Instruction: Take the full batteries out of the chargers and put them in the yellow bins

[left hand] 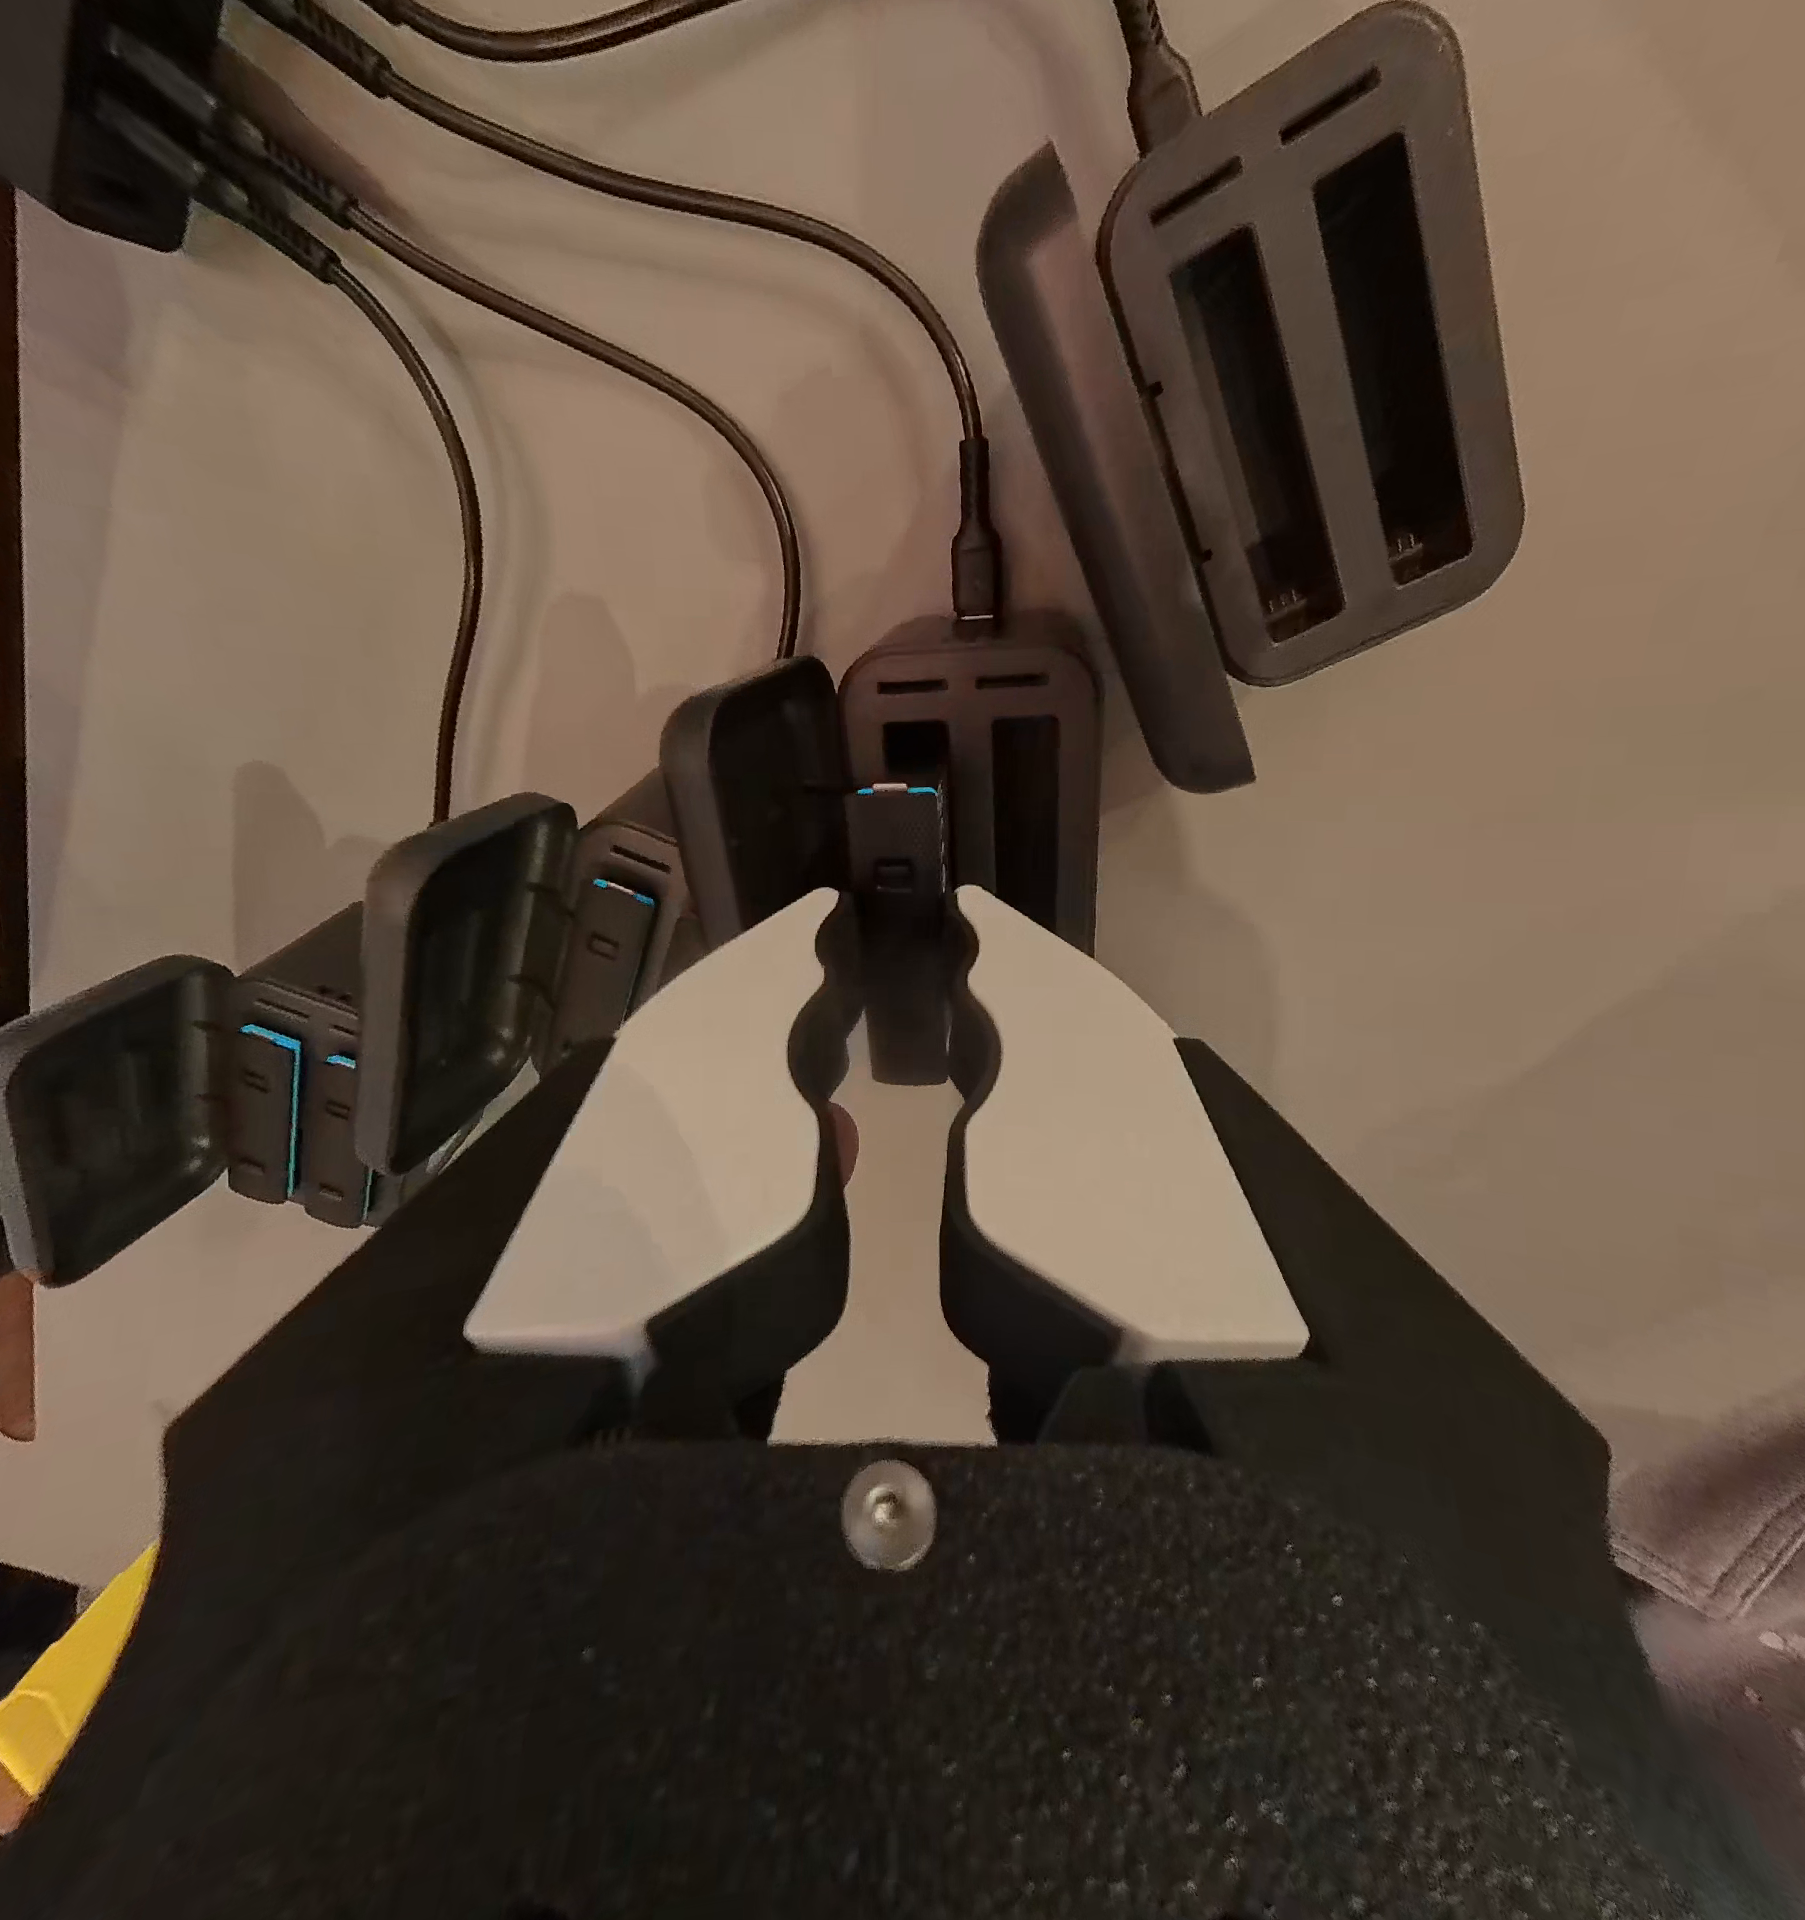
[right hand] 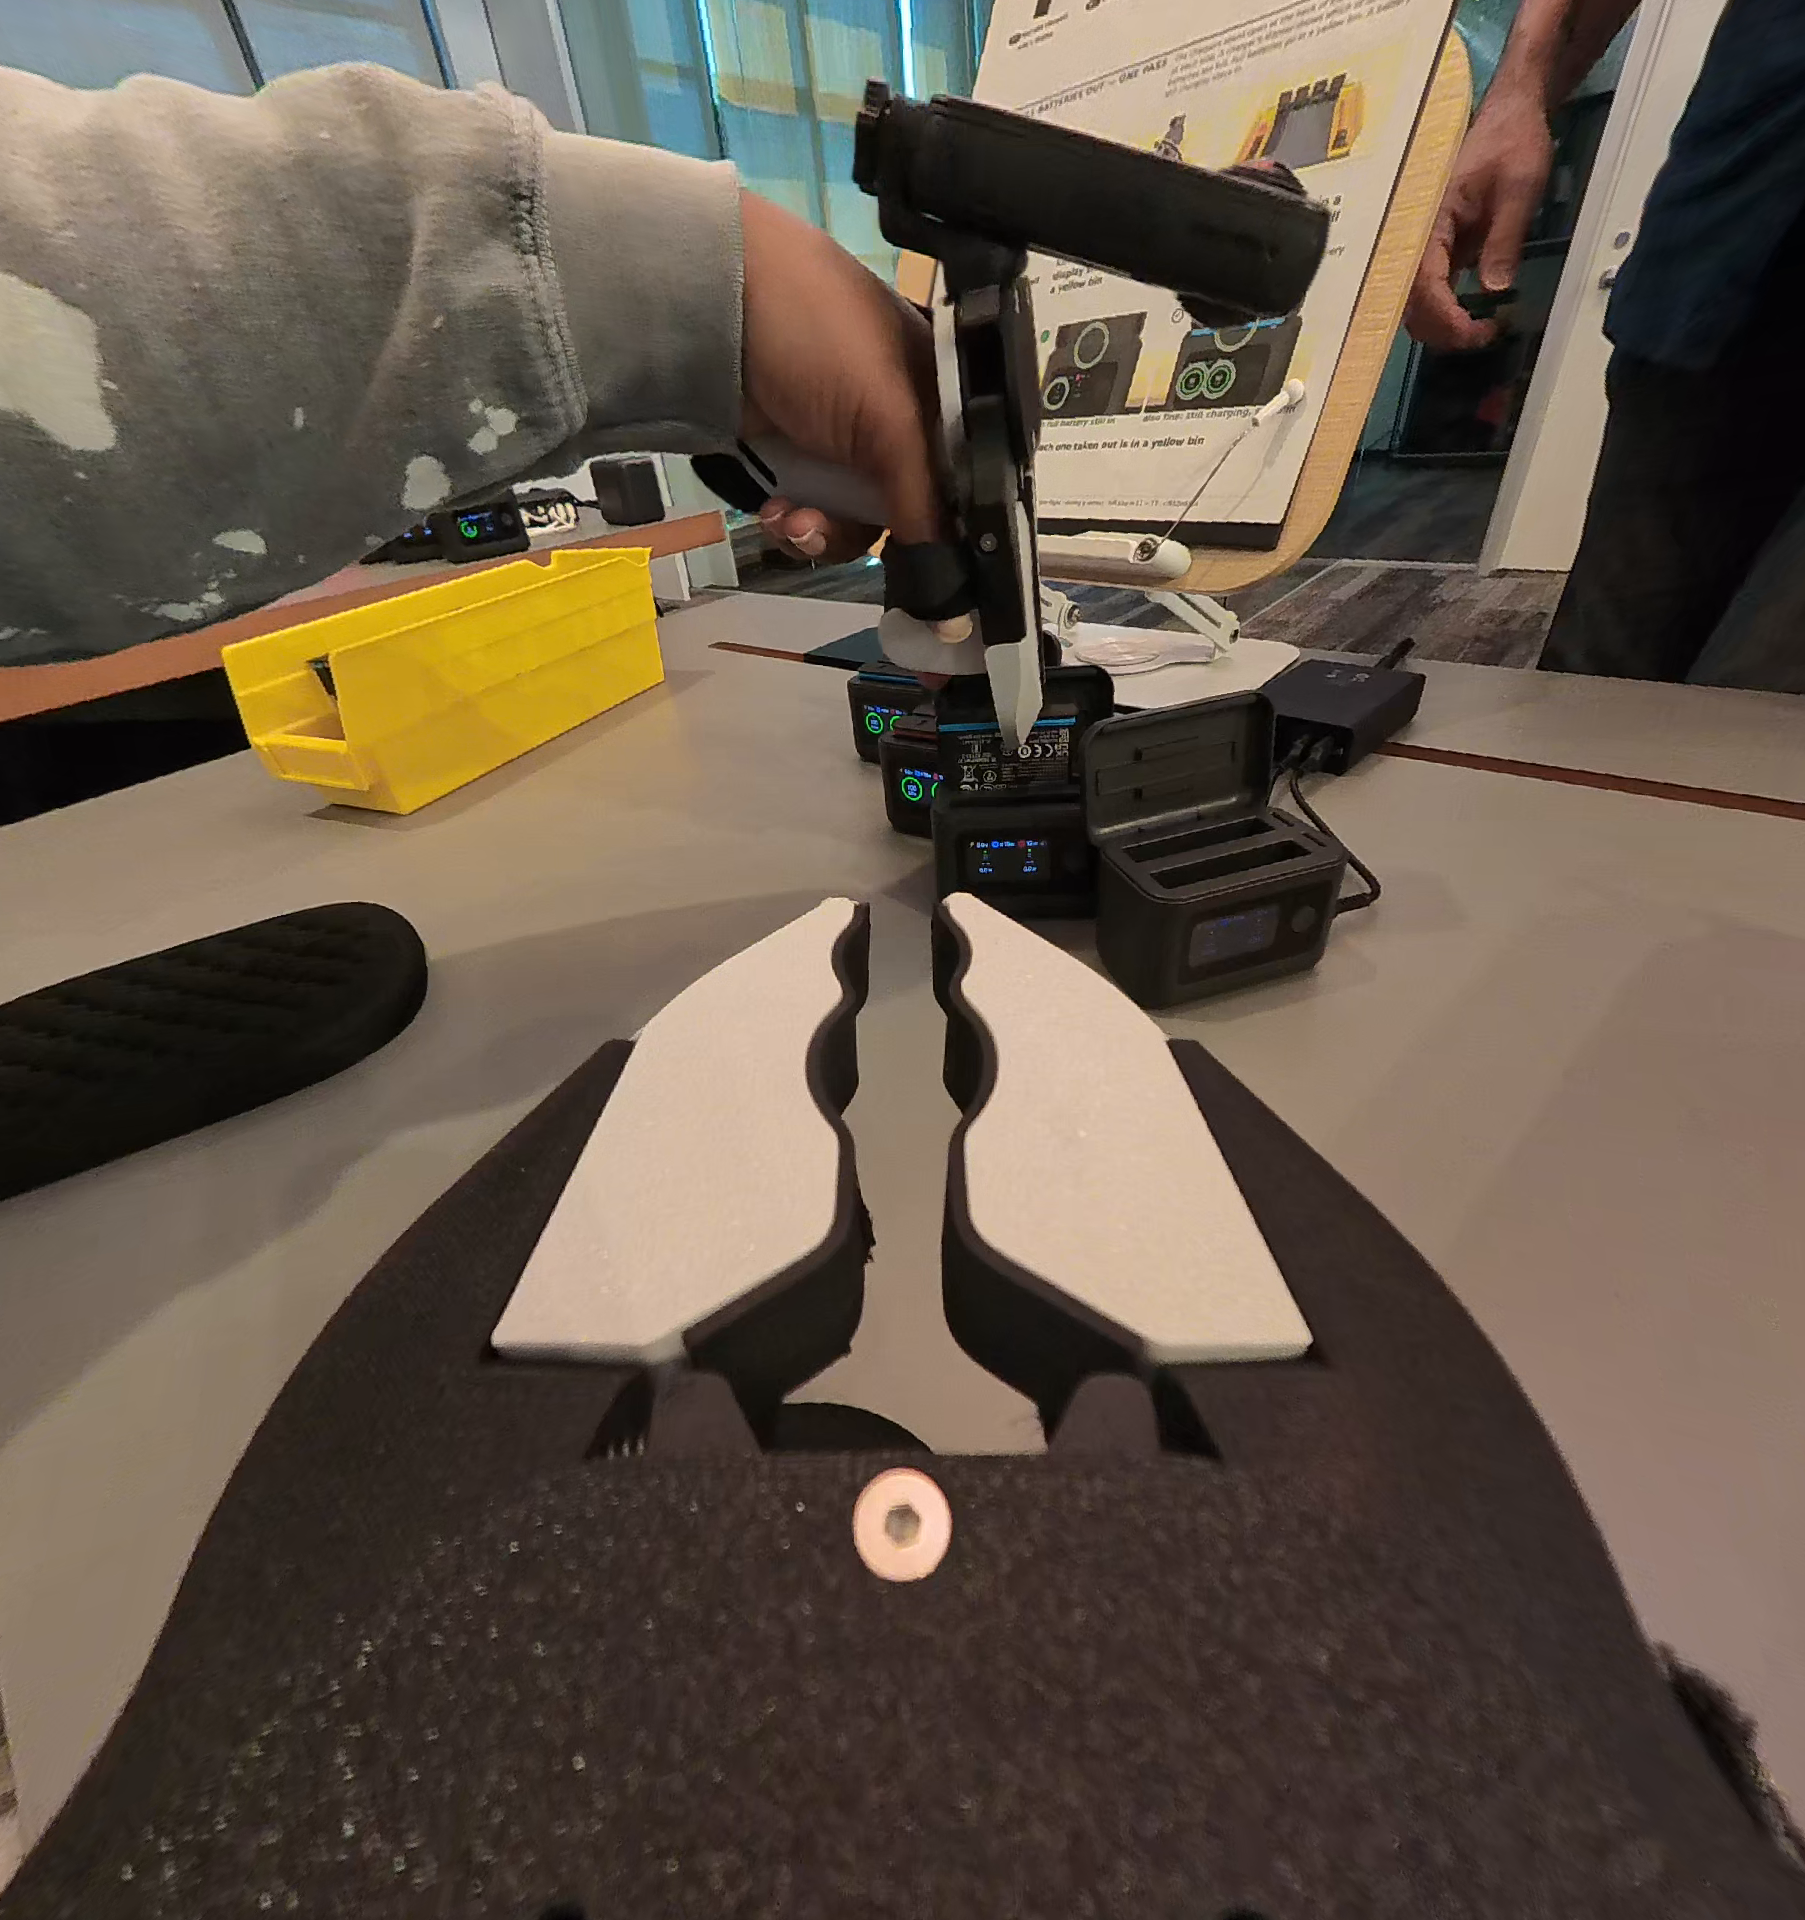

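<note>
So the left gripper (left hand: 893, 904) is clamped on a black battery (left hand: 896, 883), pulled partway up out of the charger (left hand: 981, 769) right under its tips. Beyond that, an empty charger (left hand: 1324, 416) sits up-right. The right gripper (right hand: 898, 914) hangs slightly parted, holding nothing, with the yellow bin (right hand: 441, 675) off to its far left.

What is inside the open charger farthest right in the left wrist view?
Both slots of that charger are empty; only small metal contacts show at their ends. Its lid is open. What lies beneath the charger is hidden.
</note>
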Demonstrator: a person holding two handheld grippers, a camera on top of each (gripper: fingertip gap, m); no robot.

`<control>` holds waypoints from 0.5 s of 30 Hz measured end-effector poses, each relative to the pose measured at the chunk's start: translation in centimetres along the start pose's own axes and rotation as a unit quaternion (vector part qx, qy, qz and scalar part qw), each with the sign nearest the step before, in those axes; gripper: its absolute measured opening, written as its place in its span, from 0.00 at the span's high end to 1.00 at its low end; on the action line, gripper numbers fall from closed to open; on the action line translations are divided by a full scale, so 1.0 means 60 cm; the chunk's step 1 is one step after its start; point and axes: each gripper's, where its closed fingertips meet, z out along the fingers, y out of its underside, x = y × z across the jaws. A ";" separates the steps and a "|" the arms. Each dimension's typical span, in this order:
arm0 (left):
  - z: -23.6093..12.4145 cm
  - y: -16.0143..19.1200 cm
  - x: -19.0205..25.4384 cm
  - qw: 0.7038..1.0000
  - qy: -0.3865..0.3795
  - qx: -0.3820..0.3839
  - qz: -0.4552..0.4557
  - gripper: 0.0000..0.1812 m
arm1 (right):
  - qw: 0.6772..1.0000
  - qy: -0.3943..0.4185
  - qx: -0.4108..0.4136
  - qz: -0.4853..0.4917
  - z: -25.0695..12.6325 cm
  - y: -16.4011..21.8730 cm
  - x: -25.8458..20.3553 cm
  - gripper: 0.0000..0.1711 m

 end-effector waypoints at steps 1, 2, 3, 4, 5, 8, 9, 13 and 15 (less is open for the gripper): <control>0.002 0.000 0.000 1.000 -0.002 -0.004 0.001 0.92 | 1.000 0.000 0.000 0.000 0.000 0.000 0.000 0.94; 0.004 0.001 0.000 1.000 -0.004 -0.011 0.004 0.92 | 1.000 -0.001 0.001 0.001 -0.001 -0.001 0.000 0.94; 0.005 0.001 0.000 1.000 -0.008 -0.014 0.008 0.92 | 1.000 -0.001 0.001 0.001 -0.001 -0.001 0.000 0.94; 0.006 0.000 0.000 1.000 -0.012 -0.015 0.009 0.92 | 1.000 -0.001 0.002 0.001 -0.002 -0.001 0.000 0.94; 0.007 -0.001 0.000 1.000 -0.014 -0.016 0.010 0.92 | 1.000 -0.001 0.003 0.002 -0.003 -0.002 0.000 0.94; 0.012 -0.007 0.001 1.000 -0.019 -0.012 0.010 0.92 | 1.000 -0.003 0.004 0.005 -0.003 -0.002 0.000 0.94; 0.013 -0.007 0.001 1.000 -0.021 -0.014 0.011 0.92 | 1.000 -0.004 0.005 0.005 -0.003 -0.002 0.000 0.94; 0.012 -0.017 0.001 1.000 -0.015 0.017 0.005 0.92 | 1.000 -0.003 0.009 0.009 -0.006 -0.005 0.001 0.94; 0.009 -0.021 0.001 0.999 -0.010 0.037 -0.001 0.92 | 1.000 -0.004 0.011 0.013 -0.008 -0.006 0.002 0.94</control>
